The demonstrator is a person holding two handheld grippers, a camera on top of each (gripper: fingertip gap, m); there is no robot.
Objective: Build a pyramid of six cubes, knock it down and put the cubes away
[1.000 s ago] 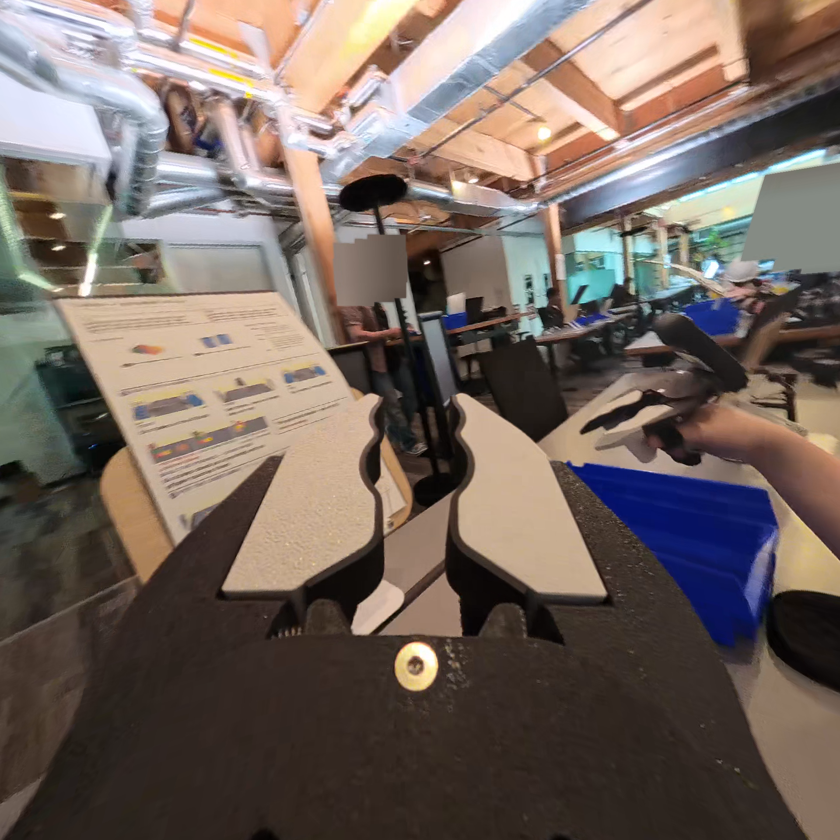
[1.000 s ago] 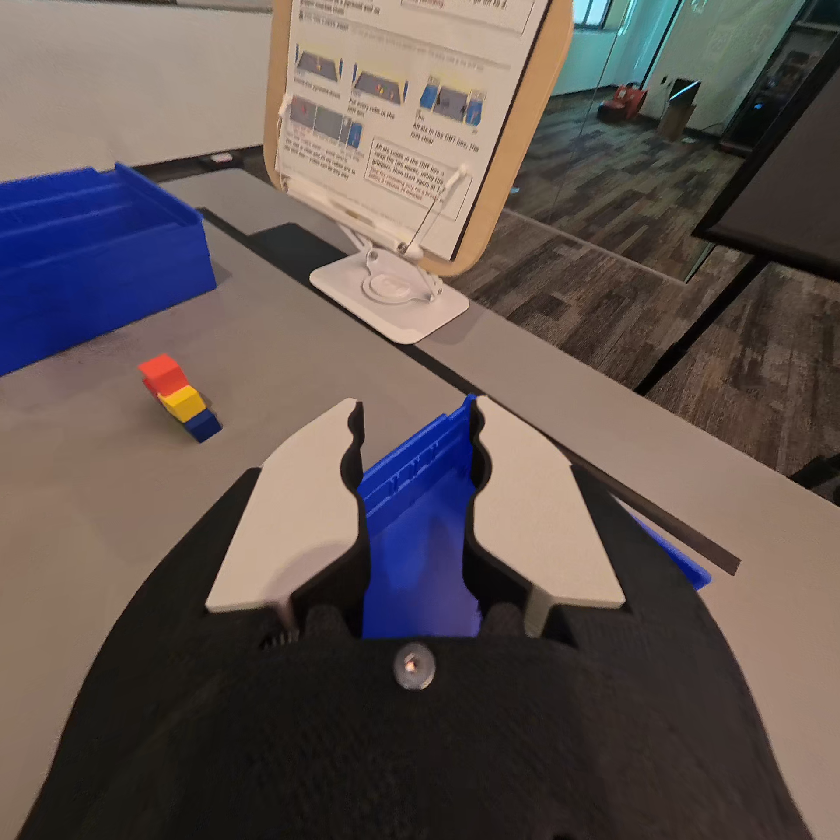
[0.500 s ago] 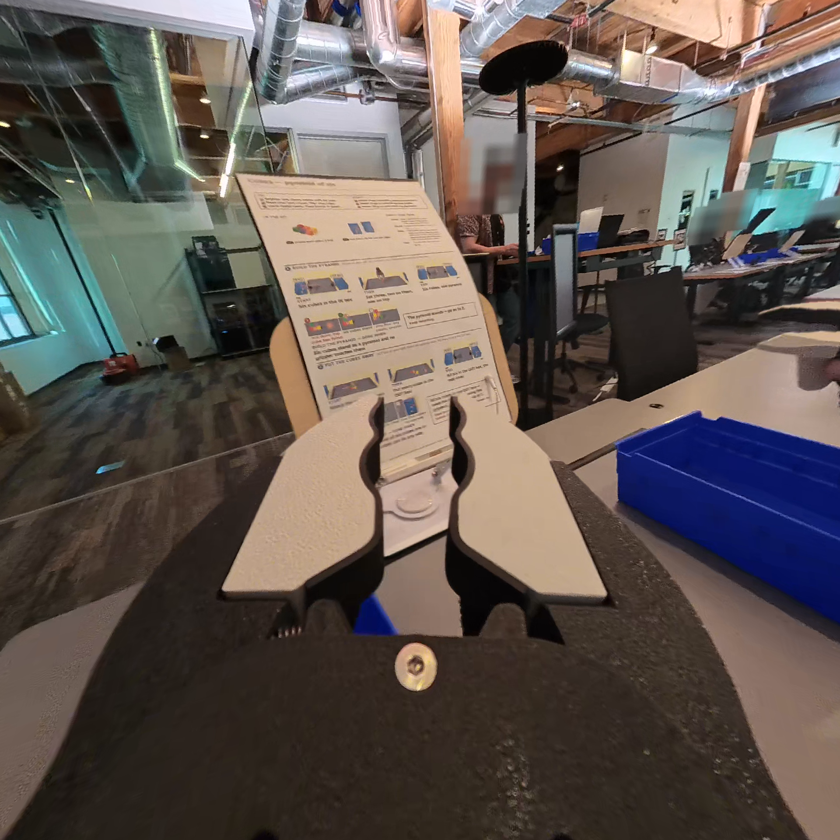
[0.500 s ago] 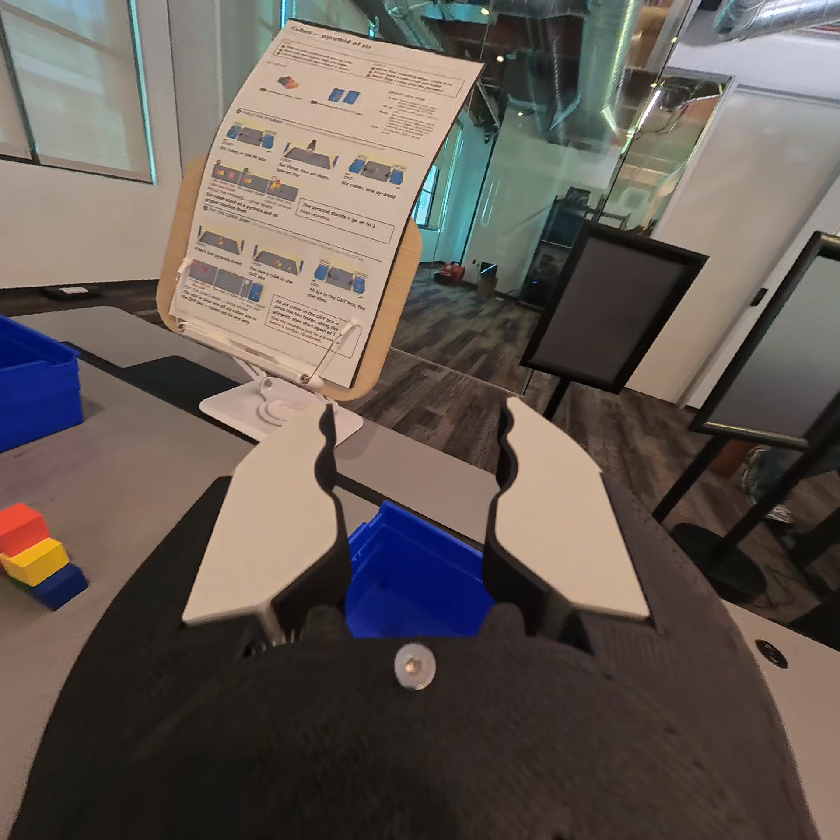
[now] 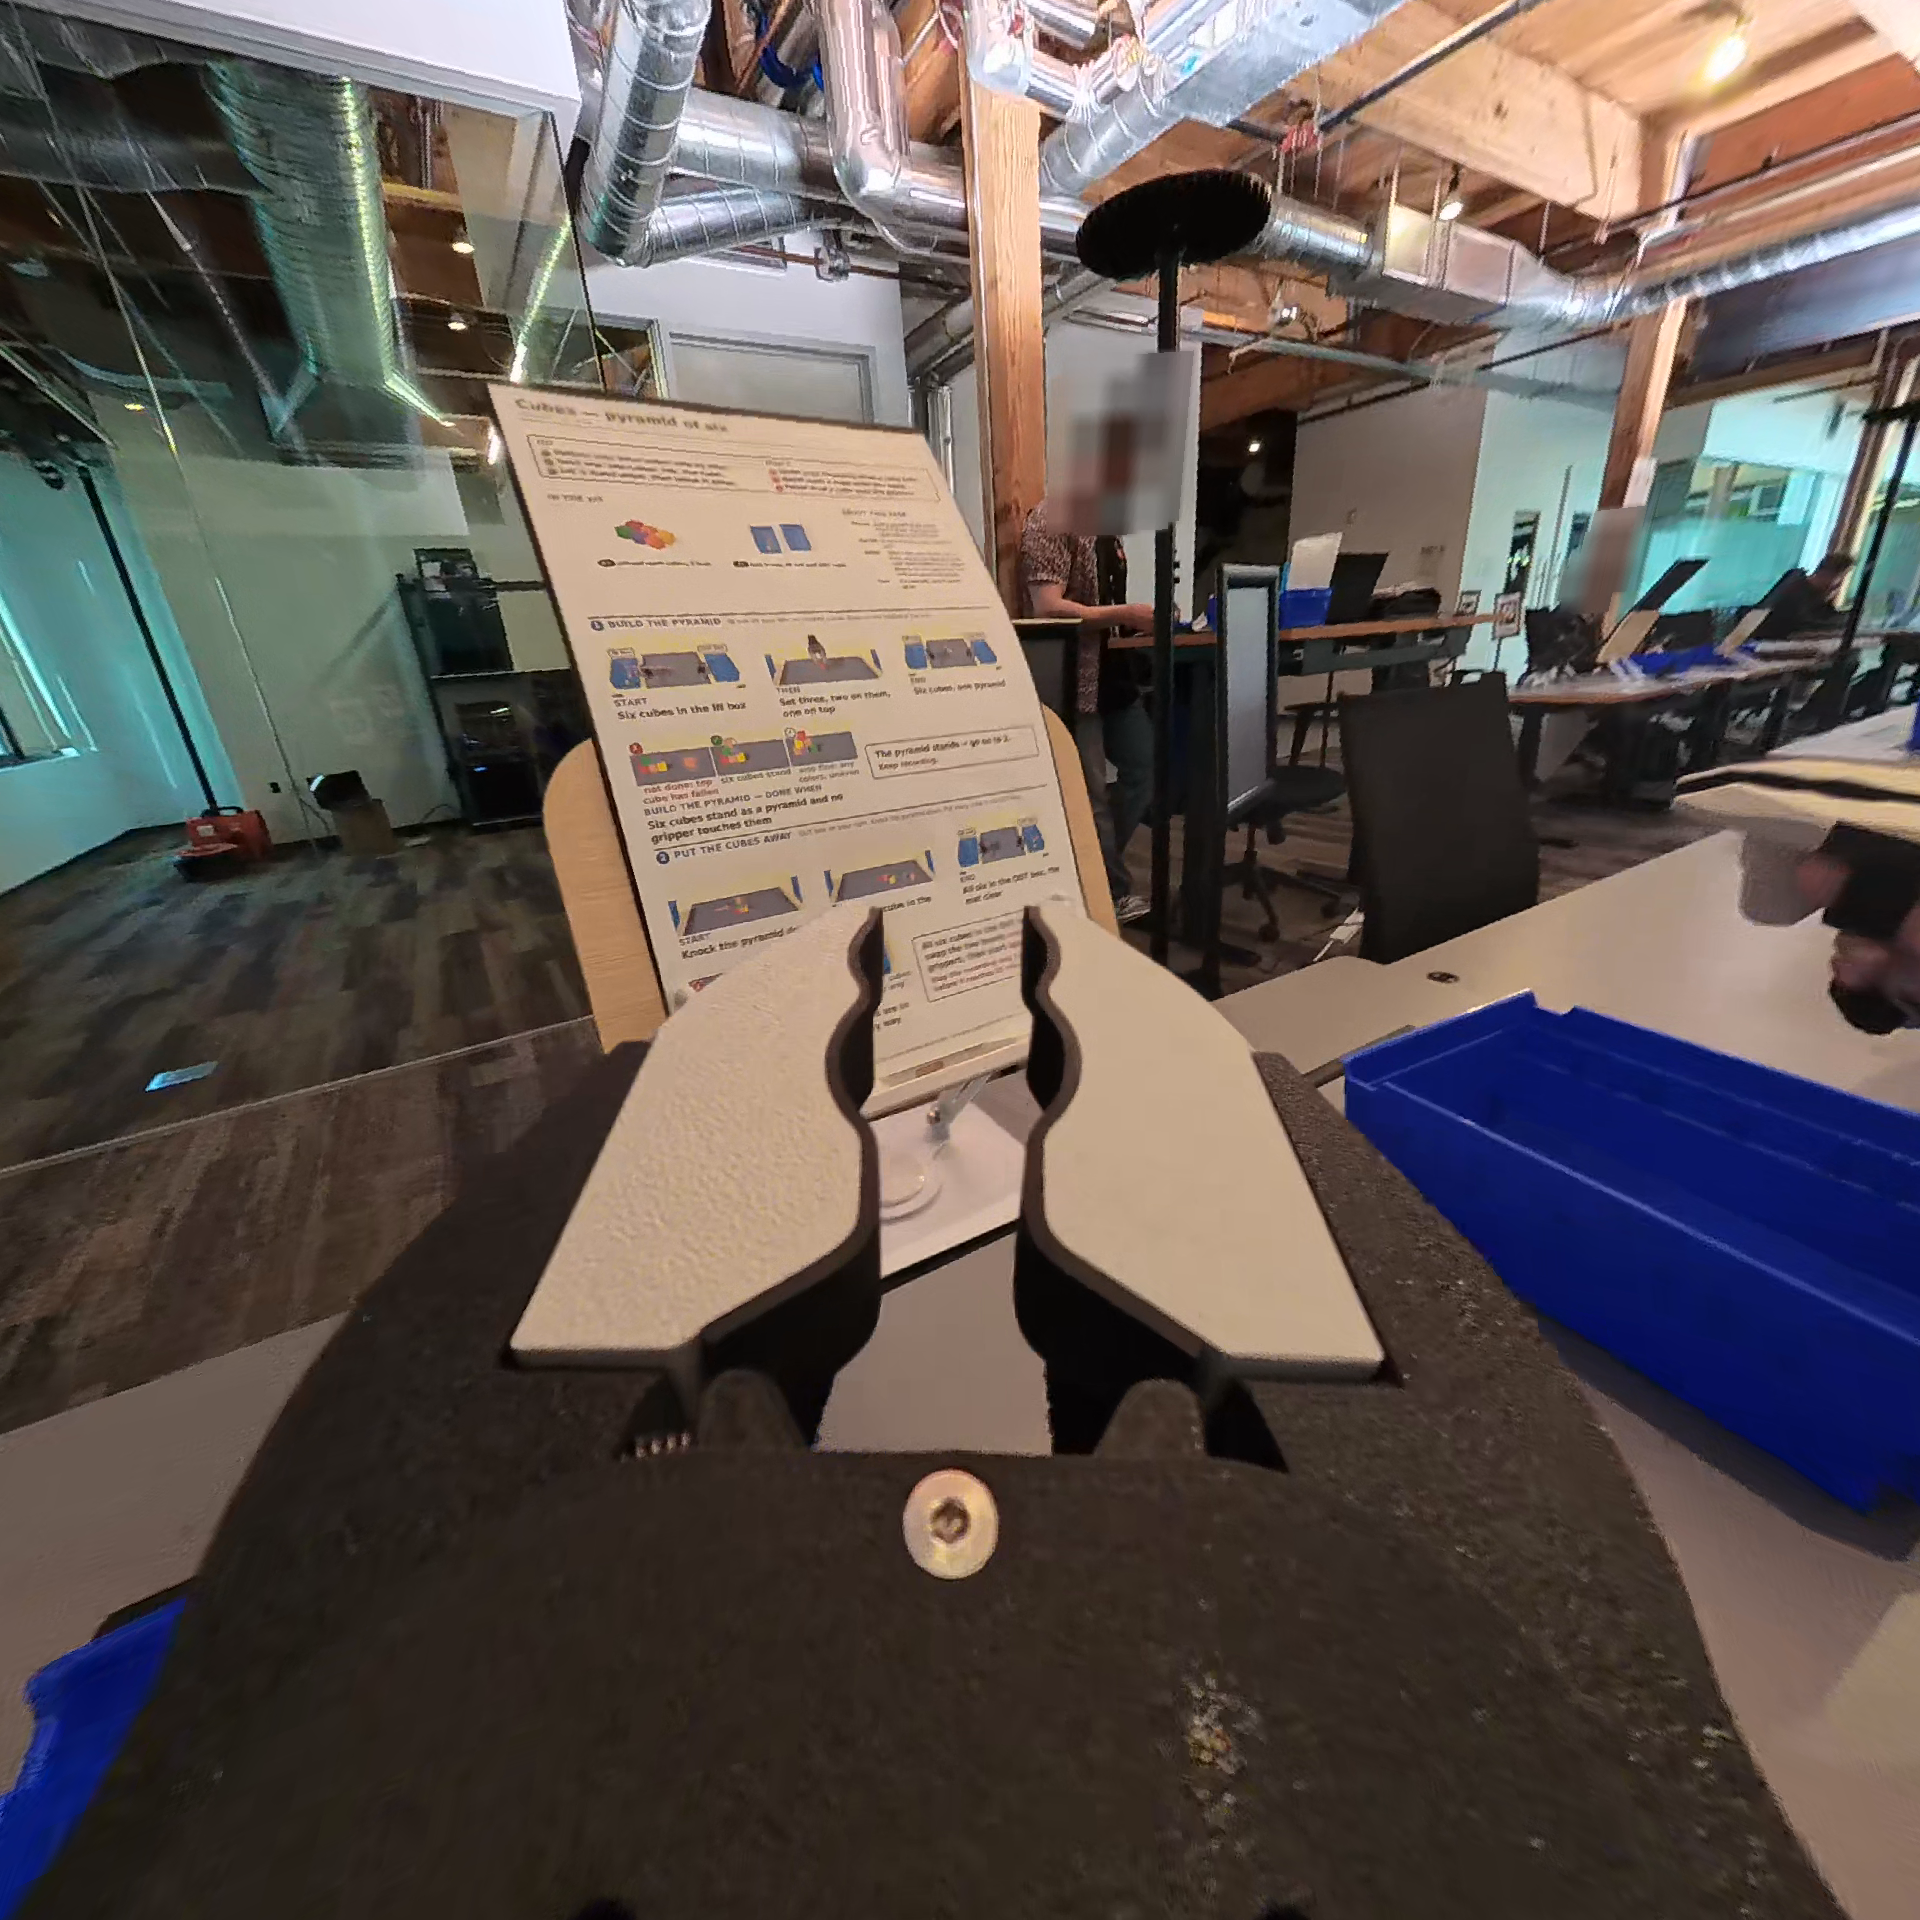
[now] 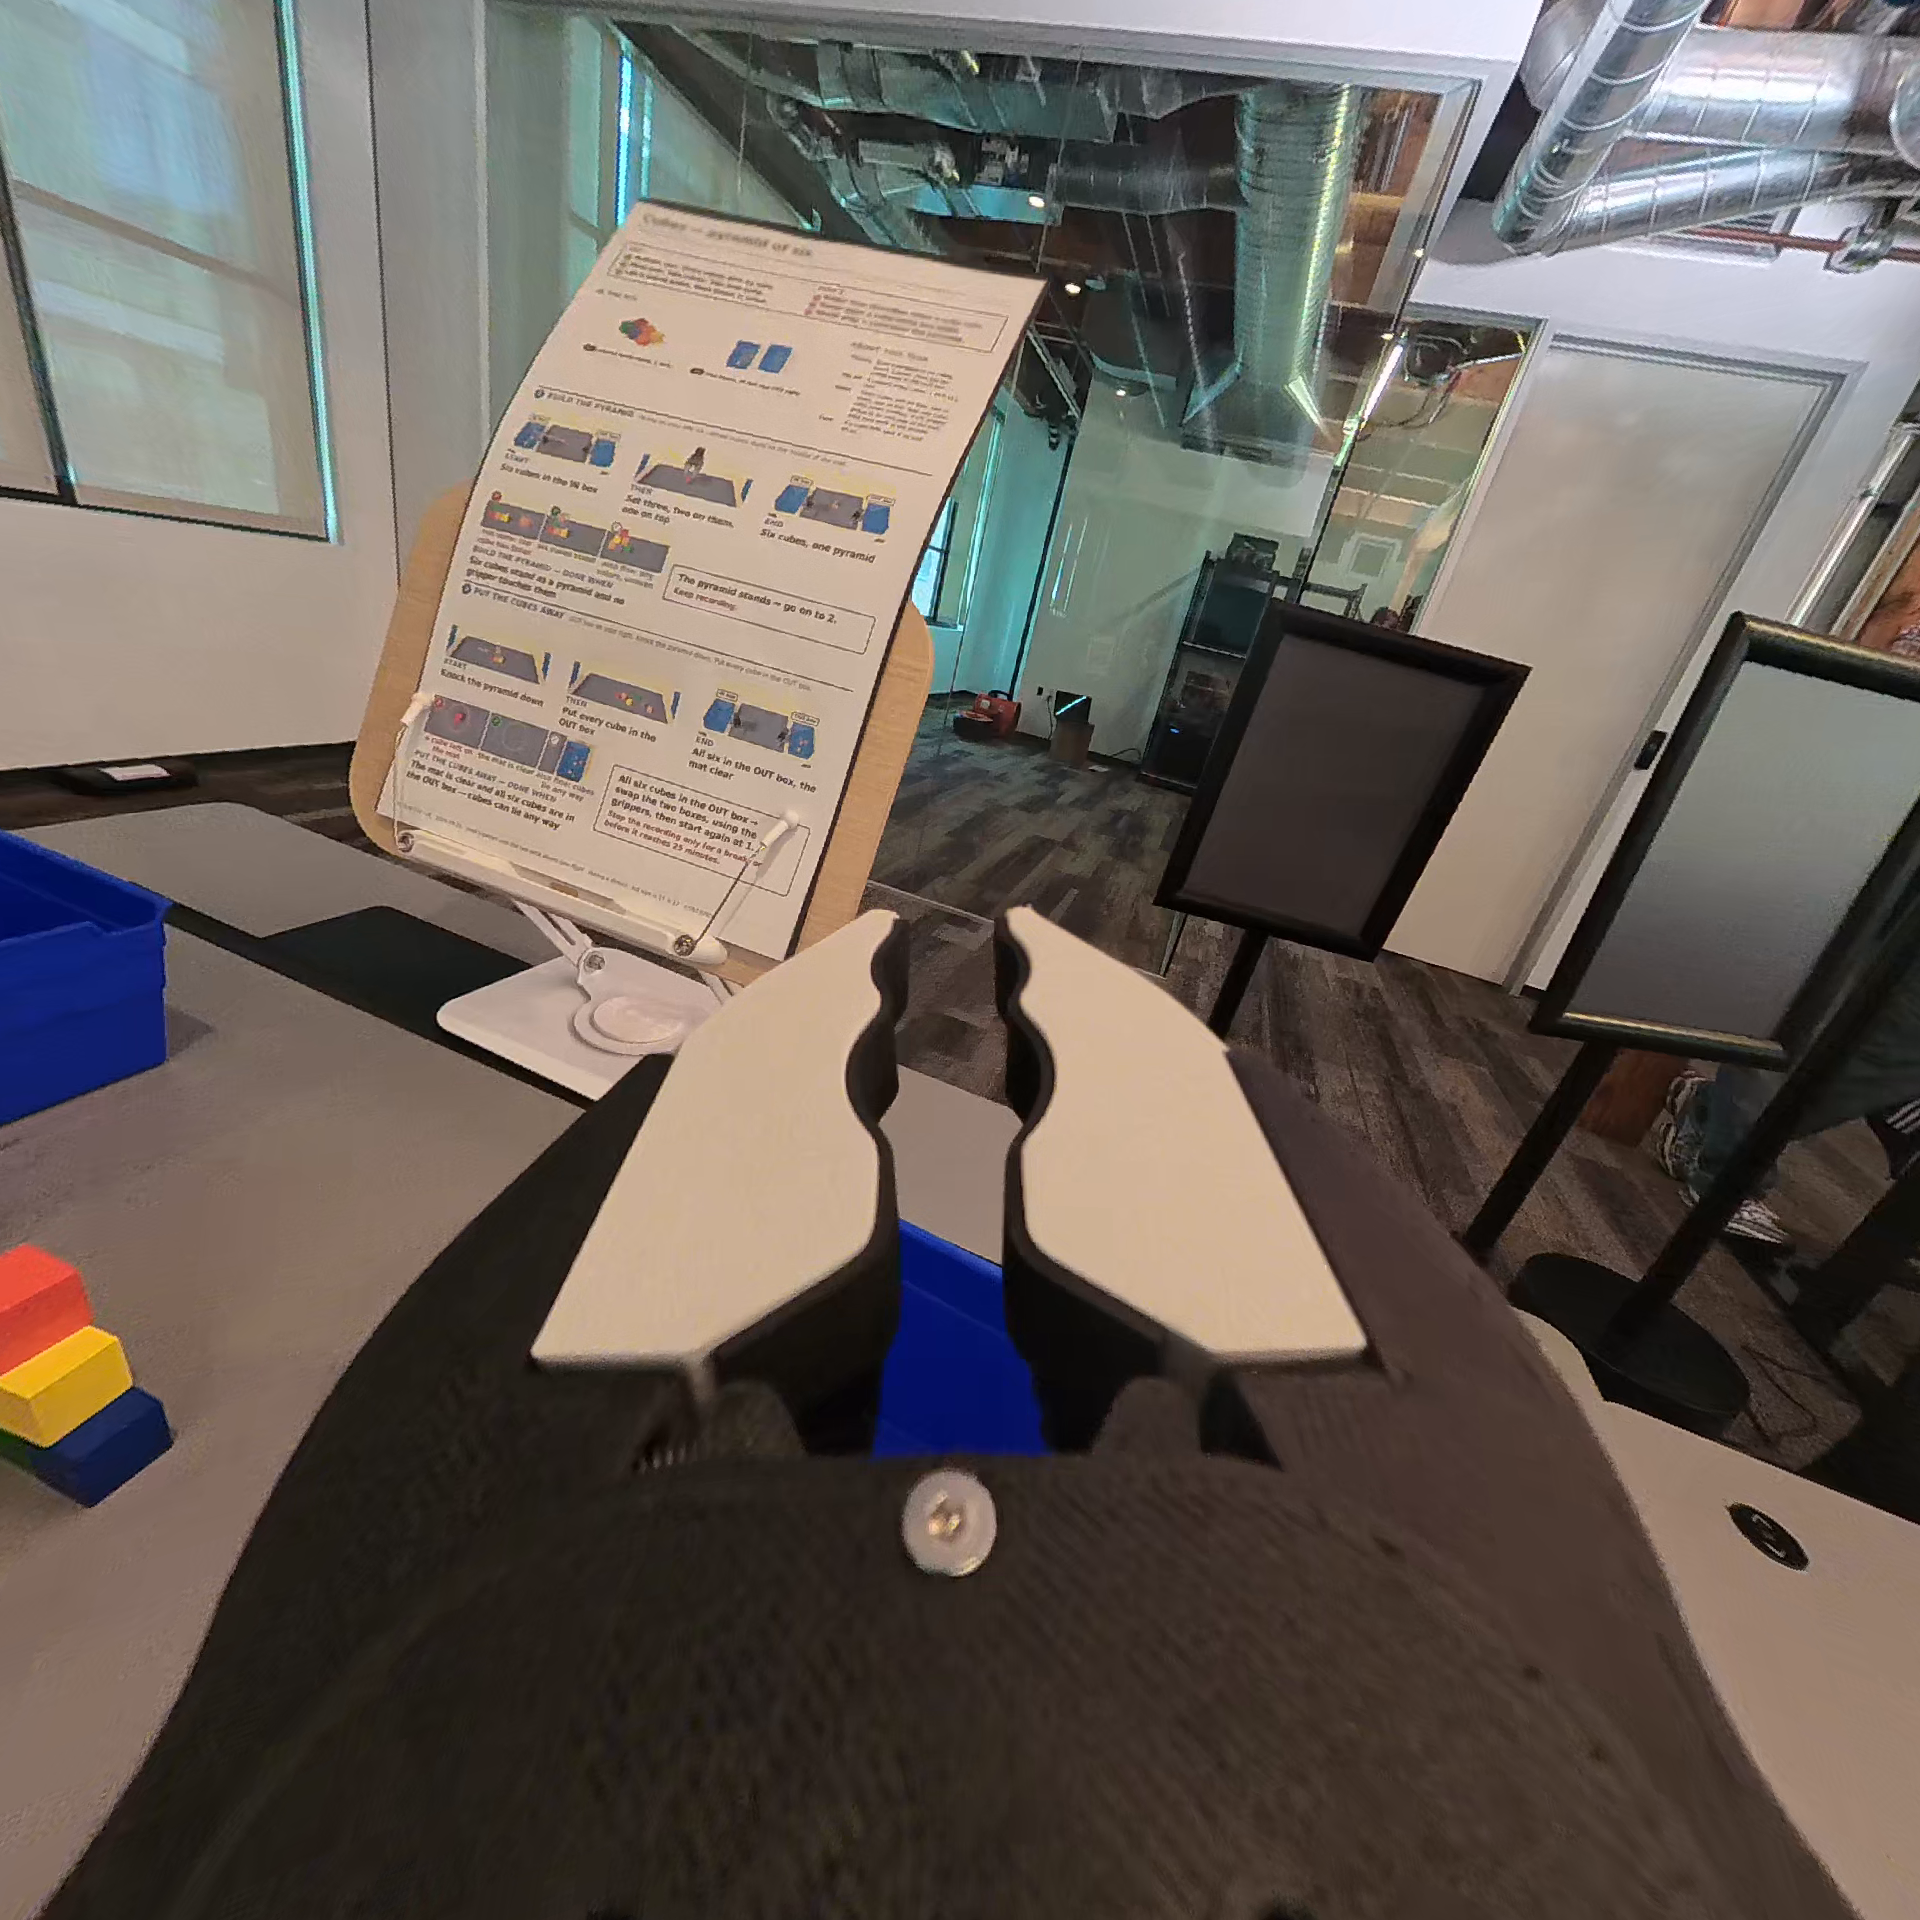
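Stacked cubes stand on the grey mat at the right wrist view's left edge: red on top, yellow below it, blue at the bottom, with a green sliver beside it. My right gripper is empty, its jaws a narrow gap apart, above a blue bin. My left gripper is empty and slightly open, facing the instruction sheet. A second blue bin lies to its right. No cubes show in the left wrist view.
The instruction sheet stands on a white stand at the table's far edge. A blue bin sits at the far left. Black sign stands are on the floor beyond. The other gripper shows blurred at the right. The tips of one gripper are about 40 cm away from the tips of the other.
My right gripper's jaws have narrowed from wide open to a small gap. Both views have tilted up from the table toward the instruction sheet. The left jaws are about unchanged.
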